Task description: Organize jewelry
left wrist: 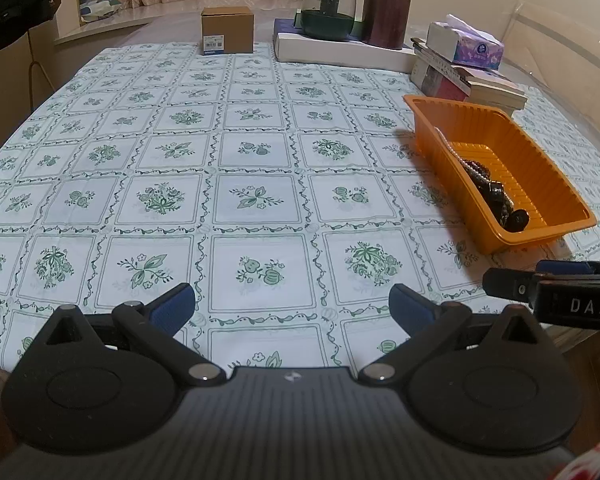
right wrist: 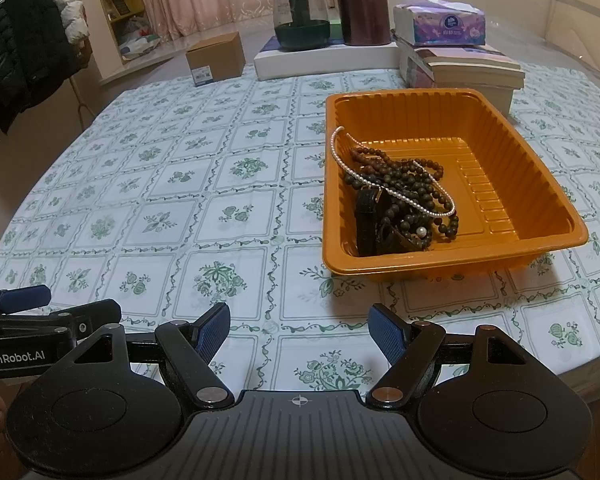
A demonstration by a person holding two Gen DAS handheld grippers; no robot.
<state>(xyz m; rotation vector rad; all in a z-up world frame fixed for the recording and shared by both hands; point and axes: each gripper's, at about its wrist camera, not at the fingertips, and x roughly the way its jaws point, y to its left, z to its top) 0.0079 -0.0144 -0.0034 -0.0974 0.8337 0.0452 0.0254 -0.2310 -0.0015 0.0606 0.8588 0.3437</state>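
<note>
- Left tool (left wrist: 291, 307) and right tool (right wrist: 299, 330): nearest the cameras, side by side low over the near edge of the tabletop (left wrist: 256, 160); both released, jaws spread, nothing between them.
- Orange tray (right wrist: 512, 160): on the patterned cloth ahead of the right tool, well apart from both tools.
- Jewelry (right wrist: 400, 196): tangled in the tray's near-left corner; dark bead strands, a pearl necklace (right wrist: 342, 158) climbing the left wall, a black strap (right wrist: 368, 216).
- Step in hand, judged: no piece is gripped; either sorting has not begun or it is complete.
- Next move, judged: if sorting remains, reach the right tool into the tray and pinch a single strand clear of the tangle.
</note>
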